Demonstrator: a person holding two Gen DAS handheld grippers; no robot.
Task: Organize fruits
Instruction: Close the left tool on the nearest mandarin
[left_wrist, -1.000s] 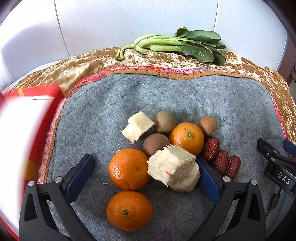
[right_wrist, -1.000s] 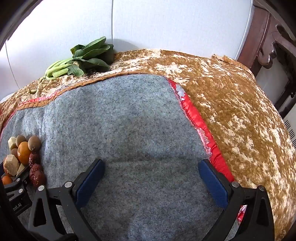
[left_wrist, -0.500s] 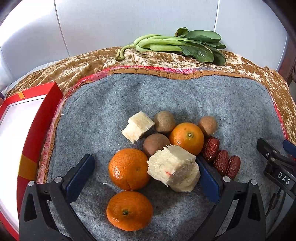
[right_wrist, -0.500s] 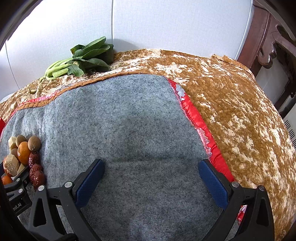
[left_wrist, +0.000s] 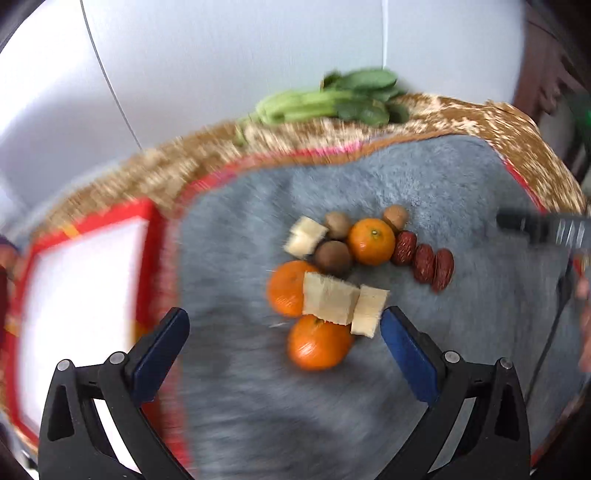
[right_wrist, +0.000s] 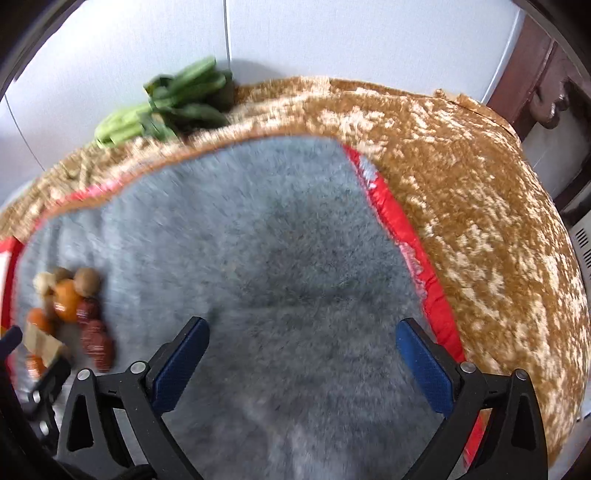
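At the far left of the left wrist view, a red-rimmed white tray (left_wrist: 149, 254) was noted lying against the left edge of the grey felt mat (left_wrist: 443, 192). The left gripper (left_wrist: 284, 328) was found with its blue-padded fingers spread wide and nothing held; bare felt lay between them, the nearest orange (left_wrist: 319, 341) being just ahead. The fruit was recorded in one cluster near the mat's centre: two more oranges (left_wrist: 371, 242), brown round fruits (left_wrist: 332, 256), pale cut chunks (left_wrist: 330, 297) and three red dates (left_wrist: 424, 260), touching or just beside one another. Leafy greens (left_wrist: 332, 101) were seen on the gold cloth beyond the far edge. In the right wrist view, the right gripper (right_wrist: 301, 360) was likewise held apart and empty over open felt, the mat's red border (right_wrist: 413, 254) lying to its right. Both views were blurred.
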